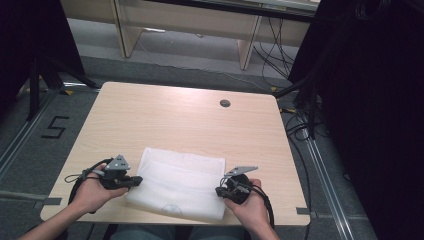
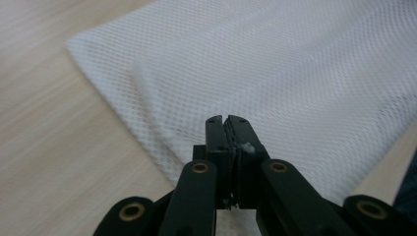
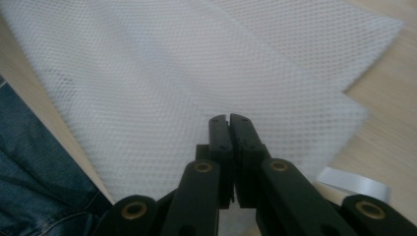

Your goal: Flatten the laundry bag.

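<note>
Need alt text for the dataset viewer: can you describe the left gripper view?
Seen along its own two black jaws, the left gripper is shut on the edge of a white mesh bag, a bit of mesh pinched between the jaws. The bag lies flat on a light wooden table.

My table (image 1: 165, 112) is light wood with rounded corners and 1 dark round cable port (image 1: 225, 103) near its far edge, and it stands on grey carpet (image 1: 45, 145) where a black "5" (image 1: 55, 127) is marked to the left. Beyond the far edge I see the pale wooden legs of another piece of furniture (image 1: 125, 30), with black cables (image 1: 272, 52) trailing on the floor beside them. Dark curtains (image 1: 370, 100) close off the right side, and black stand legs (image 1: 47, 75) rise at far left.
</note>
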{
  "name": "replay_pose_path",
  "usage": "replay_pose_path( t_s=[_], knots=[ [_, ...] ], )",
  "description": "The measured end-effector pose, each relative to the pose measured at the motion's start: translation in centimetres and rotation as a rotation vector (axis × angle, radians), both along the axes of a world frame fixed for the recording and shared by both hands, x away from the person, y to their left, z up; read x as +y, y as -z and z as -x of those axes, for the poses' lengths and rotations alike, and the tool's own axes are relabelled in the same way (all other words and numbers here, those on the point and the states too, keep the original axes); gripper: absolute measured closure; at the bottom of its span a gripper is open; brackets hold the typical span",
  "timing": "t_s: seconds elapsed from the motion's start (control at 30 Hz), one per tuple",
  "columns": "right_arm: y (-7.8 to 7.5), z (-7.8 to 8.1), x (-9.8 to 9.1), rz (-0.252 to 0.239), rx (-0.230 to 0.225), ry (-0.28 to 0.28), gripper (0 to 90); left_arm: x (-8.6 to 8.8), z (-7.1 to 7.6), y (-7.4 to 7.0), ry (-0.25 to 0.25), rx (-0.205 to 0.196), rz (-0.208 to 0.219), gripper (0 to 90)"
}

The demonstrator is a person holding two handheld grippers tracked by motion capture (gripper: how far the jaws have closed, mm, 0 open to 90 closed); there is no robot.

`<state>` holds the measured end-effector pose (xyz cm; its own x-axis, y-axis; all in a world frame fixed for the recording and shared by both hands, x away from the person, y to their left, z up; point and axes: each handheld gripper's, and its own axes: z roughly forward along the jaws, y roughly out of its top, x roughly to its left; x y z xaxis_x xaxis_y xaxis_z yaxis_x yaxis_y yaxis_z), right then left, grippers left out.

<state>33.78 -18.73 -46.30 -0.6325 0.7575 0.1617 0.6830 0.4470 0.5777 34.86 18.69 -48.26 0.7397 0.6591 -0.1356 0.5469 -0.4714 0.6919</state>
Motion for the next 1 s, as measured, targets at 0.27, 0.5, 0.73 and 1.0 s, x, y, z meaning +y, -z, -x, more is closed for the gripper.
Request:
replay_pose_path(
  t_s=[0.27,0.5,0.73,1.0],
  knots=[
    [0.7,0.1,1.7,0.051,0.065,-0.034,89.1,-0.7,0.2,0.8,0.060,0.053,-0.057,87.0],
    [2.2,-0.6,2.0,0.075,0.149,-0.011,90.0,-0.8,-0.4,1.3,0.116,0.082,-0.151,86.7],
    [2.2,-1.9,2.1,0.087,0.151,0.002,90.0,-1.6,-1.3,1.5,0.092,0.069,-0.150,87.4],
    [2.3,-3.5,1.9,0.092,0.145,0.030,90.0,-2.0,-2.5,1.5,0.088,0.058,-0.168,87.4]
  ],
)
